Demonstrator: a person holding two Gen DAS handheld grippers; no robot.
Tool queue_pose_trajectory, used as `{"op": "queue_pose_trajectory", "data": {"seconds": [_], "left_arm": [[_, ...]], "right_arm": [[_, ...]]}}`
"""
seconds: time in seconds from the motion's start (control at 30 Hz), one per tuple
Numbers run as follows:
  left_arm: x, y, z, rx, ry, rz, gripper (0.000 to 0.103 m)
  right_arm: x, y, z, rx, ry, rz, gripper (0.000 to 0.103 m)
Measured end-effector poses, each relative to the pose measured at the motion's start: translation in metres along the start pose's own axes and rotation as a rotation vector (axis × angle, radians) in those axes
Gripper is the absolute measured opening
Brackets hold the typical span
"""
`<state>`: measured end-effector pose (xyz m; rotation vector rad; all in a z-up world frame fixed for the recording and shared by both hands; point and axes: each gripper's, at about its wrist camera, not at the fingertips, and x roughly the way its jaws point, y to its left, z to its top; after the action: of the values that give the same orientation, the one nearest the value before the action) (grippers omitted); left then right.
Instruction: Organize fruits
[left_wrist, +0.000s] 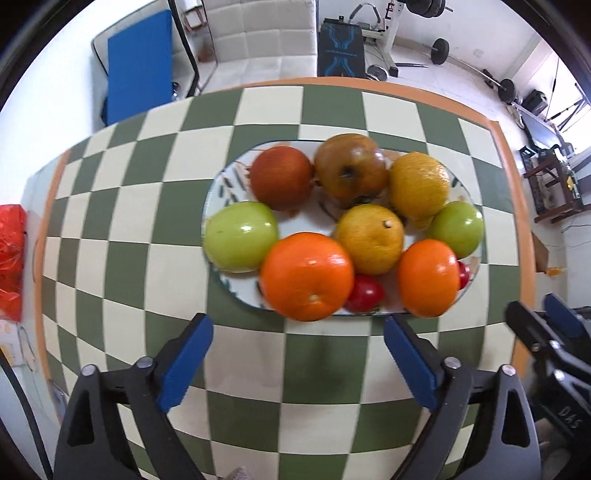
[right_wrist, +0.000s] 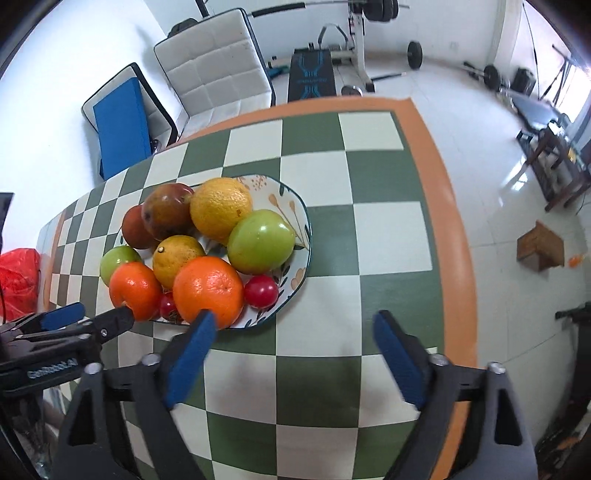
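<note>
Plate (left_wrist: 236, 173) at table (left_wrist: 147, 192) centre, fruits (left_wrist: 369, 240) heaped on it, left gripper (left_wrist: 297, 356) at 6 o'clock of plate, right gripper (right_wrist: 291, 349) at 4 o'clock, bag (left_wrist: 11, 258) at 9 o'clock, chair (left_wrist: 258, 40) behind at 12 o'clock.

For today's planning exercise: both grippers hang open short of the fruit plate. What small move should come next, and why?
Probably ease the left gripper forward around the nearest orange. Its jaws stand open and empty, roughly in line with that fruit at the plate's near rim, unobstructed.
</note>
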<state>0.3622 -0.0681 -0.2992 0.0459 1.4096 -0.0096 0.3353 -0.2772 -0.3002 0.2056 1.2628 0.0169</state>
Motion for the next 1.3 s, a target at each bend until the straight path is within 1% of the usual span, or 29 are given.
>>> {"op": "queue_pose_trajectory", "data": {"seconds": [0.07,0.23,0.4,0.63,0.8,0.83,0.97,1.07,1.13,1.3], "left_arm": [[-0.002,0.005,-0.002,-0.009,-0.019,0.004,0.097],[-0.015,0.012,-0.006,-0.014,-0.074,0.024,0.098],[-0.043,0.019,-0.015,-0.018,-0.133,0.045,0.098],[-0.095,0.030,-0.036,-0.042,-0.233,0.060,0.098],[-0.140,0.032,-0.058,-0.036,-0.307,0.051,0.098],[-0.148,0.031,-0.063,-0.032,-0.319,0.047,0.098],[-0.187,0.026,-0.088,0.004,-0.382,0.039,0.098],[-0.211,0.024,-0.107,0.023,-0.412,0.027,0.098],[-0.225,0.024,-0.118,0.029,-0.426,0.014,0.098],[-0.262,0.024,-0.143,0.039,-0.482,0.007,0.098]], "right_arm": [[-0.006,0.003,-0.001,-0.018,-0.015,-0.035,0.094],[-0.019,0.009,-0.005,-0.028,-0.046,-0.064,0.095],[-0.035,0.017,-0.008,-0.032,-0.082,-0.085,0.096],[-0.081,0.028,-0.025,-0.034,-0.148,-0.107,0.096],[-0.129,0.035,-0.042,-0.038,-0.209,-0.122,0.096],[-0.144,0.037,-0.048,-0.042,-0.228,-0.123,0.096],[-0.188,0.045,-0.066,-0.055,-0.281,-0.126,0.096],[-0.226,0.052,-0.084,-0.062,-0.325,-0.120,0.096],[-0.247,0.056,-0.093,-0.068,-0.347,-0.120,0.096],[-0.298,0.068,-0.118,-0.078,-0.407,-0.099,0.096]]}}
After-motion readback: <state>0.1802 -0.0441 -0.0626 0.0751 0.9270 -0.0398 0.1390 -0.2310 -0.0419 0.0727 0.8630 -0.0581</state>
